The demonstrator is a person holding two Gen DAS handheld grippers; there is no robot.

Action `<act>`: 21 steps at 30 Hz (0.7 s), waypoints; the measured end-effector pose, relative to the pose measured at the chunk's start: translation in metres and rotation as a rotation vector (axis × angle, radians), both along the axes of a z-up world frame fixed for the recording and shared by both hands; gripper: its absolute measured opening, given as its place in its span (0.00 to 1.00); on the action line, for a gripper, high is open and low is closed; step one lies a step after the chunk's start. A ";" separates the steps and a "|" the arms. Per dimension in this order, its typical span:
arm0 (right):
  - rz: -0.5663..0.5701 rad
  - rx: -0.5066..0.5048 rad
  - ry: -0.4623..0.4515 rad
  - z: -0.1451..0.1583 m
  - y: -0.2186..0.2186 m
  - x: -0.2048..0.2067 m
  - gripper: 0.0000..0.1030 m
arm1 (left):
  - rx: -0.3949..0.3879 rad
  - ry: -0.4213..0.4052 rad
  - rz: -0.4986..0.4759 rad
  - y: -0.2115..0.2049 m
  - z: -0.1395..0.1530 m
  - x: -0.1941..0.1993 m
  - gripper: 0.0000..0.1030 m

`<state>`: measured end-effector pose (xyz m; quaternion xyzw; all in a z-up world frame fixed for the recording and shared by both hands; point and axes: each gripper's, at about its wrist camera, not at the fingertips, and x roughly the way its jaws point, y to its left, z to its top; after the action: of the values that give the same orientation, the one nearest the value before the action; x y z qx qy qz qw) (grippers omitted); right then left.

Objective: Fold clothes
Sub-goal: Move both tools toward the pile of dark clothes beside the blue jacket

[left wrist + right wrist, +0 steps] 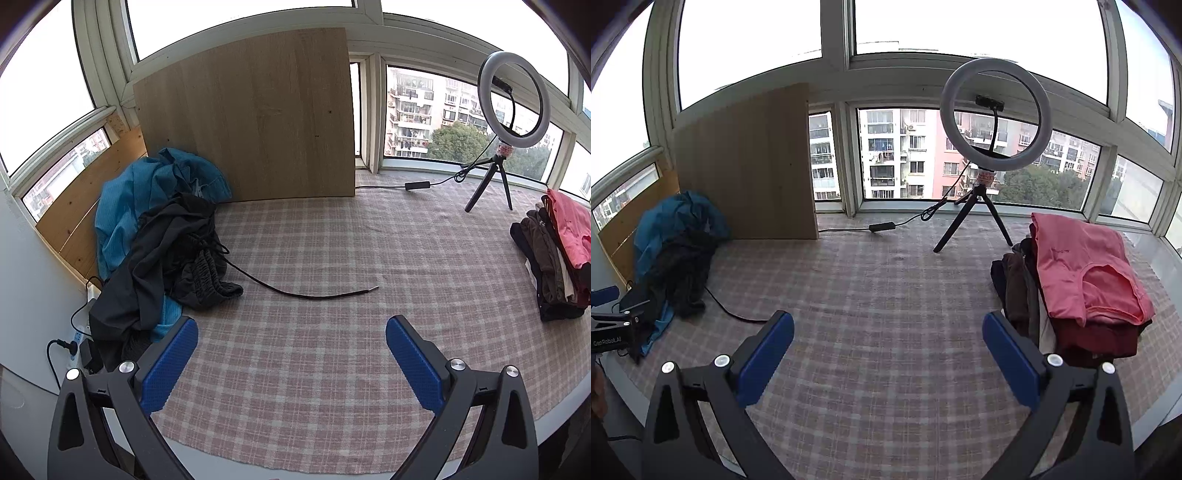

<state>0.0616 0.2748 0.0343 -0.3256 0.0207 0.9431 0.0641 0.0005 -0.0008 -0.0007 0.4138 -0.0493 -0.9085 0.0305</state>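
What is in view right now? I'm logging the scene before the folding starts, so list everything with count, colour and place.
unfolded clothes heap: one heap, blue garment under black ones, left end of the cloth by the wall
drawstring: one, black, trailing from the heap across the cloth
folded clothes stack: one stack, pink on top, dark red, brown and black below, right side
checked cloth: one, pink and grey, covering the surface
wooden board: one, light brown, leaning against the window
ring light on tripod: one, white ring, black legs, far right by the window
left gripper: one, black with blue pads, open, empty
right gripper: one, same colours, open, empty
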 end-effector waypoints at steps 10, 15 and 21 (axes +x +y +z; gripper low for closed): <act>0.053 -0.043 -0.033 -0.015 -0.028 -0.012 1.00 | 0.016 -0.050 0.082 -0.014 -0.009 0.013 0.90; 0.142 -0.053 -0.043 -0.019 -0.042 -0.022 1.00 | 0.007 -0.054 0.138 -0.030 -0.007 0.016 0.84; 0.221 -0.066 -0.020 -0.015 -0.060 -0.040 1.00 | 0.086 -0.035 0.210 -0.057 0.003 0.023 0.84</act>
<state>0.0219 0.2151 0.0195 -0.3374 0.0151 0.9399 -0.0508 0.0231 -0.0583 0.0024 0.4336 0.0327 -0.8942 0.1068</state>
